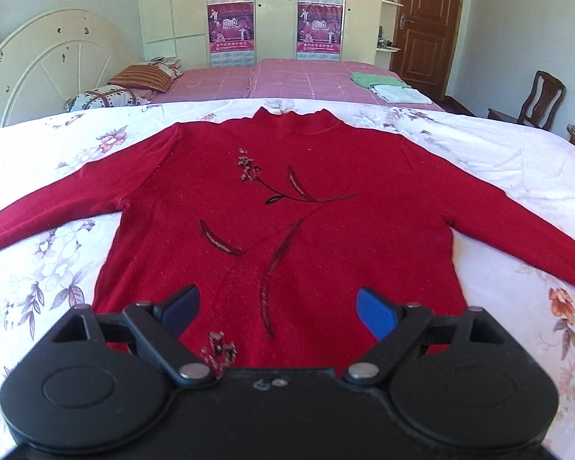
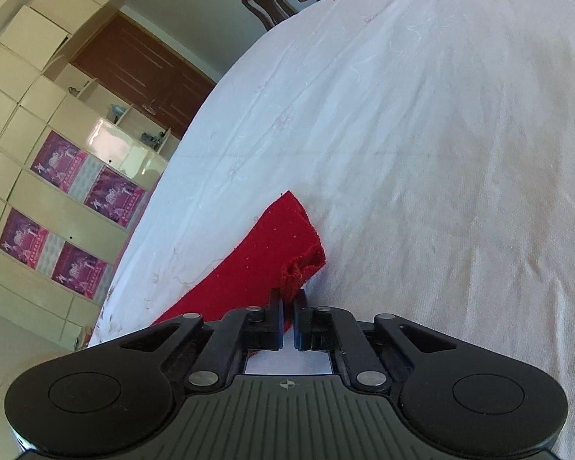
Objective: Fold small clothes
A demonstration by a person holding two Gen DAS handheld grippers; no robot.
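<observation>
A dark red knitted sweater [image 1: 287,207] with a high collar and dark embroidered leaf sprigs lies spread flat, front up, on a white bedcover printed with pale flowers [image 1: 57,268], both sleeves stretched out to either side and the collar pointing toward the far end of the bed. The left gripper [image 1: 278,308], black with blue pads, hangs over the sweater's lower hem with its jaws spread wide and only the knit showing between them, the pads clear of the fabric. In the right wrist view the right gripper [image 2: 287,299] has its jaws closed on the bunched edge of a red sleeve cuff [image 2: 283,237], which lies on the white cover; the view is rolled to one side. Beyond the sweater a pink checked blanket [image 1: 287,76] covers the far part of the bed, with a folded green garment [image 1: 379,78] and a folded white one [image 1: 398,94] on its right and striped and patterned pillows [image 1: 142,78] by the cream headboard [image 1: 53,61] on the left. Behind stand a cream wardrobe with magenta posters [image 1: 232,27], a brown panelled door [image 1: 427,19] and a dark wooden chair [image 1: 540,96]. Nothing lies on the sweater itself.
</observation>
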